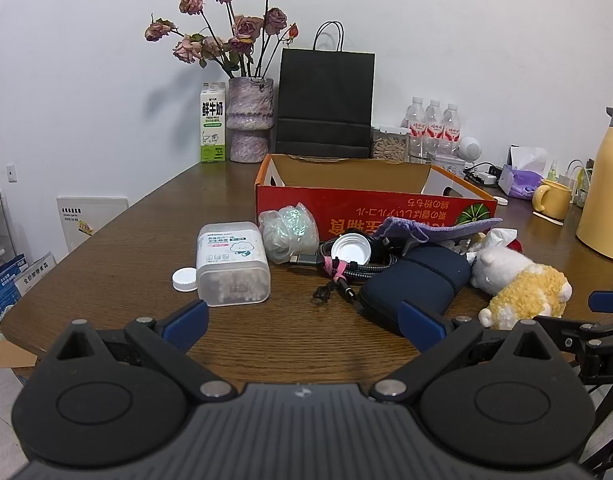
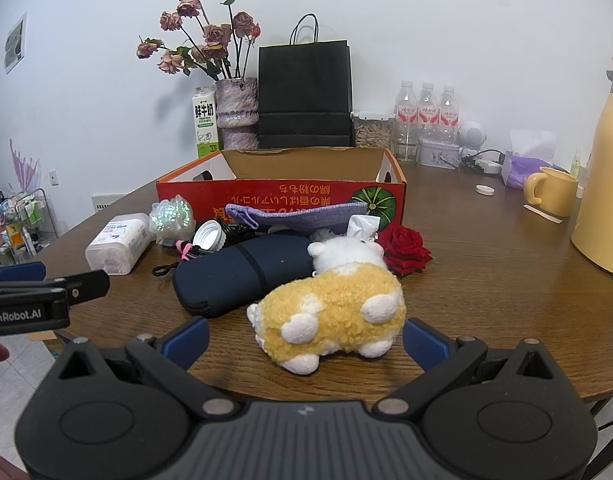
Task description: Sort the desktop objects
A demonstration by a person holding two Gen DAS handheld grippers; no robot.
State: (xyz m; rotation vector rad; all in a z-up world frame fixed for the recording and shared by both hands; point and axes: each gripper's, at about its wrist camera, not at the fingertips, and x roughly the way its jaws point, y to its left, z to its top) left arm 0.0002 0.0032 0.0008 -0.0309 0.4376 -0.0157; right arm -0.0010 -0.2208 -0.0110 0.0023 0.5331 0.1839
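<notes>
We hold the right gripper [image 2: 304,340] spread wide, its blue pads flanking the plush toy [image 2: 330,312] without touching it. The toy lies on its side near the table [image 2: 486,280] edge, at twelve o'clock from the fingers. To take it well, we judge we should ease forward until the pads bracket its yellow body, then close gently, since the pile will squash. At eleven o'clock behind it lies the dark pouch [image 2: 242,272]; at one o'clock, a red rose [image 2: 404,246]. Farther at twelve stands the red box [image 2: 282,196], open-topped, the likely destination.

Our left gripper [image 1: 302,322] is equally wide and holds nothing, hovering above bare wood. At eleven o'clock sits the cotton-swab tub [image 1: 232,264] with a white cap [image 1: 184,280] beside it; at one o'clock, the coiled cable [image 1: 346,266].
</notes>
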